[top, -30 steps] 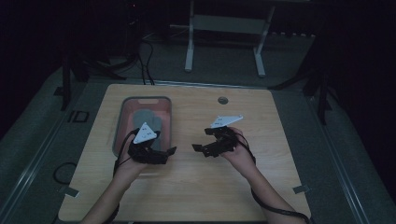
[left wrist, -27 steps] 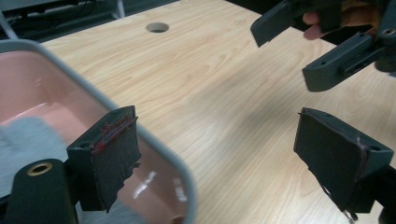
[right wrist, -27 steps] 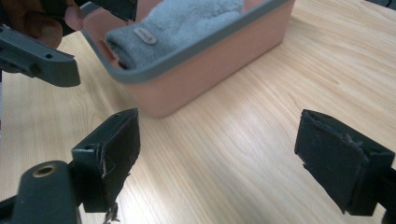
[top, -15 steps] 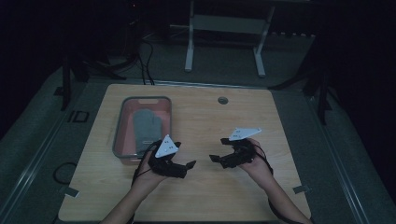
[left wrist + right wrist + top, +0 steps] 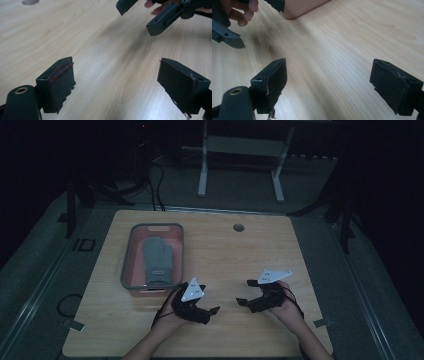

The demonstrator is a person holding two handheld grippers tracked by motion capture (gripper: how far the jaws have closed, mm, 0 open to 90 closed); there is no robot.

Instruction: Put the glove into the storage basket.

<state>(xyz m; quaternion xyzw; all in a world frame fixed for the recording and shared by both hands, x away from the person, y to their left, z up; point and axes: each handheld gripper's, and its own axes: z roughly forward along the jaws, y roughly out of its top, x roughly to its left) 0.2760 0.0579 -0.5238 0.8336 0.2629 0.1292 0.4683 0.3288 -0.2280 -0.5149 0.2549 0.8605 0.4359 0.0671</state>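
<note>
Pulled back from the grey knitted mitten (image 5: 157,260) in the red plastic bin (image 5: 128,255) at ten o'clock, toward six. Left tongs (image 5: 212,312) and right tongs (image 5: 244,292) wide, empty, low over the wooden bench (image 5: 240,255). Probably finished.

"ID" marking (image 5: 83,244) on floor left of table (image 5: 300,250)

Left gripper (image 5: 212,310) — black jaws, red-streaked pads; right gripper (image 5: 243,292) — black, pale three-cornered plate.
</note>
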